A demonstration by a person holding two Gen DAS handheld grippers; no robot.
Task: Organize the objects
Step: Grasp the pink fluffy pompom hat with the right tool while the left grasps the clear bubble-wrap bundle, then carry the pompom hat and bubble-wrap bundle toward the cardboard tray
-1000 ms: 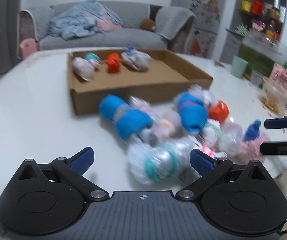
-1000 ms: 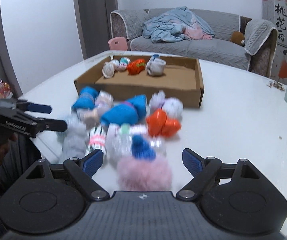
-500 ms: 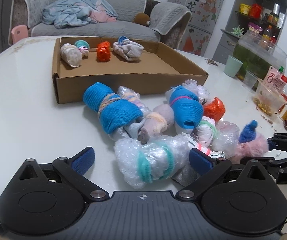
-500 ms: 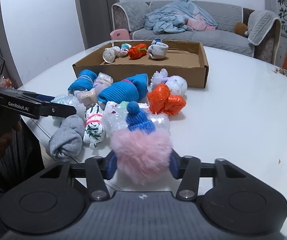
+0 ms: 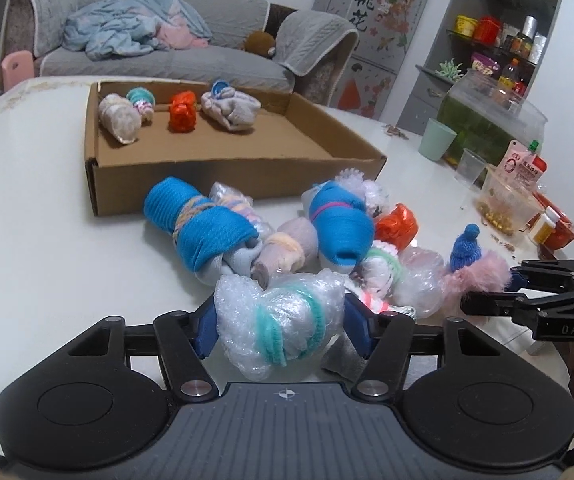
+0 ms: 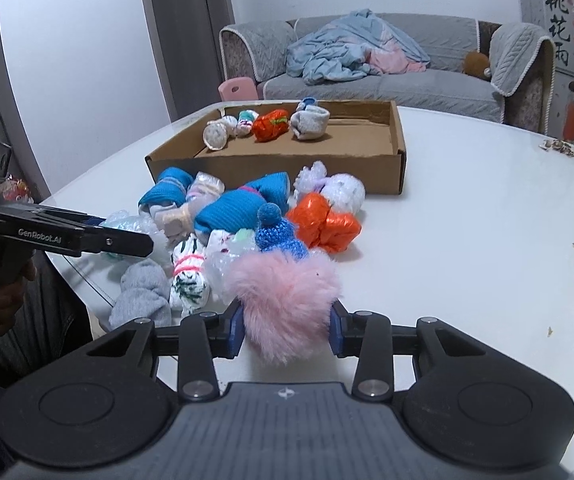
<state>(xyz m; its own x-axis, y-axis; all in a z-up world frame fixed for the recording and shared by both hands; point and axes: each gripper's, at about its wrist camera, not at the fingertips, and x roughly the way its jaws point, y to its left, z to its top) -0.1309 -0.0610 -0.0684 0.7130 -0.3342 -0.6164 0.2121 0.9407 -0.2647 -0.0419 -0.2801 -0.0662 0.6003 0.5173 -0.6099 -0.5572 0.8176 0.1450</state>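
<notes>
Left wrist view: a light, crushable bubble-wrap bundle (image 5: 283, 330) is pinched mid-body between the left gripper (image 5: 283, 330) fingers; the soft pink pompom (image 6: 285, 300) is likewise squeezed between the right gripper (image 6: 287, 330) fingers.

Left gripper (image 5: 283, 330) now closed on bubble-wrap bundle (image 5: 281, 322), right gripper (image 6: 286, 330) newly clamping pink pompom (image 6: 285, 300)

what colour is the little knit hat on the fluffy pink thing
Blue, with a blue pompom; clearest in the right wrist view.
</notes>
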